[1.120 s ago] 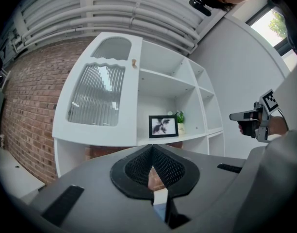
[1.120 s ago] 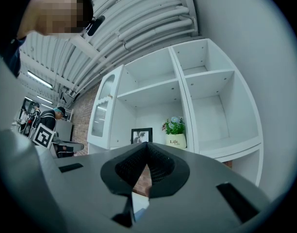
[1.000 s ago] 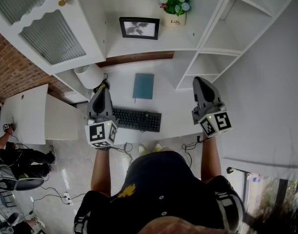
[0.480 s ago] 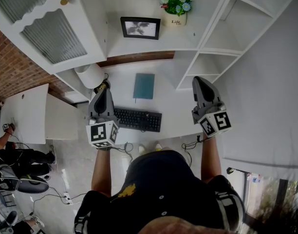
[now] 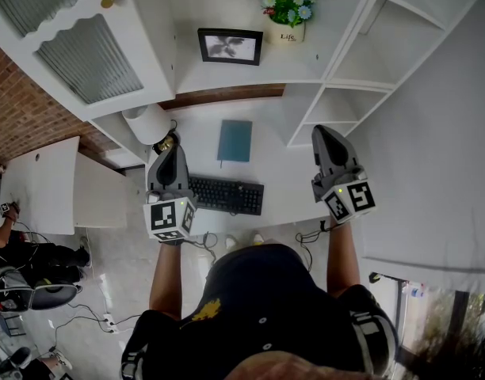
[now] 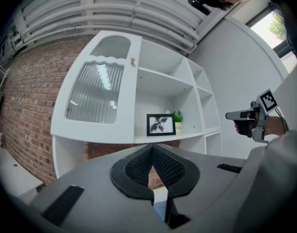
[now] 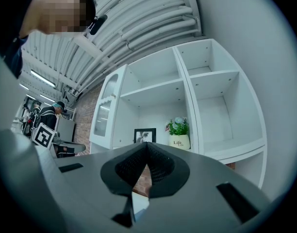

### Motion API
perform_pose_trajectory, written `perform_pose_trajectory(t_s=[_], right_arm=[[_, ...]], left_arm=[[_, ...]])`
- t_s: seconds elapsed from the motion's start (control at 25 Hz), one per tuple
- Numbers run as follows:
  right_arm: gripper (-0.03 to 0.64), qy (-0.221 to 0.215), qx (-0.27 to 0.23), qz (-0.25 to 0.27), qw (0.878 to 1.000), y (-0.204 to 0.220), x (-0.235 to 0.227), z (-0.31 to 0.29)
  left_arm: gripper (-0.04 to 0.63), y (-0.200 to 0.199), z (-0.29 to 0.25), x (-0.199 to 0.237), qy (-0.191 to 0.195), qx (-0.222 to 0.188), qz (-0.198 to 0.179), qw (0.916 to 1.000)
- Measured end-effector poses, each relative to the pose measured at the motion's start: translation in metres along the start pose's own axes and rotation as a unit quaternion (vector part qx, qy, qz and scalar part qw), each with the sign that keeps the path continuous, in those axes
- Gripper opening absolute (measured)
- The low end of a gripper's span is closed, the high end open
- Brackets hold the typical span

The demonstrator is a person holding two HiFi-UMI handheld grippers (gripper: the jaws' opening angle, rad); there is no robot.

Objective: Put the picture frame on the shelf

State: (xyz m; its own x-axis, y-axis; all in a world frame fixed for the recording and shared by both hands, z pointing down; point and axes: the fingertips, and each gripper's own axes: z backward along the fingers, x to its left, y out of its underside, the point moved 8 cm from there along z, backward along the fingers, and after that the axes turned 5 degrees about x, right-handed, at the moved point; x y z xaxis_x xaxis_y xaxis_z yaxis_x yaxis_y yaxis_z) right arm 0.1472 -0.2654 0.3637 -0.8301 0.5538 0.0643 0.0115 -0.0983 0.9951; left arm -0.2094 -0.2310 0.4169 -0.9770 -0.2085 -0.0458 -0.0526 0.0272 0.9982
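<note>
Brickwork fills the left edge of the head view, with a white cabinet door of ribbed glass above it at the upper left. Just right of that, left of centre, the grey left gripper points up the frame over a white desk. Its marker cube is nearest the camera, and the bare left forearm runs straight down from it toward the lower edge. In the left gripper view its jaws stand together with nothing between them.

A black keyboard lies on the desk just right of this gripper. A teal rectangular notebook lies above the keyboard, apart from it. In the upper middle, the black-framed picture stands upright on a board of the white shelf unit, well apart from both grippers. A white pot of flowers stands just right of it.

Right of centre, the grey right gripper is held about level with the left one. Its tips point up the frame near the shelf unit's lower compartments, and the right forearm is straight below it. Its jaws are closed as well and carry nothing.
</note>
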Motion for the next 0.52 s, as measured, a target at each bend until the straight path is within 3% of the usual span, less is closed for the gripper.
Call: perform_pose_trajectory(t_s=[0.16, 0.32, 0.52], right_arm=[[0.005, -0.003, 0.008, 0.005, 1.0, 0.001, 0.003, -0.002], [0.006, -0.033, 0.016, 0.022, 0.999, 0.0, 0.007, -0.018], [0.005, -0.076, -0.037, 0.009, 0.996, -0.018, -0.004, -0.051]], left_arm=[[0.018, 0.002, 0.0, -0.004, 0.013, 0.005, 0.001, 0.9999], [0.018, -0.001, 0.003, 0.004, 0.007, 0.001, 0.003, 1.0], [0.018, -0.022, -0.012, 0.006, 0.007, -0.038, -0.016, 0.9991]])
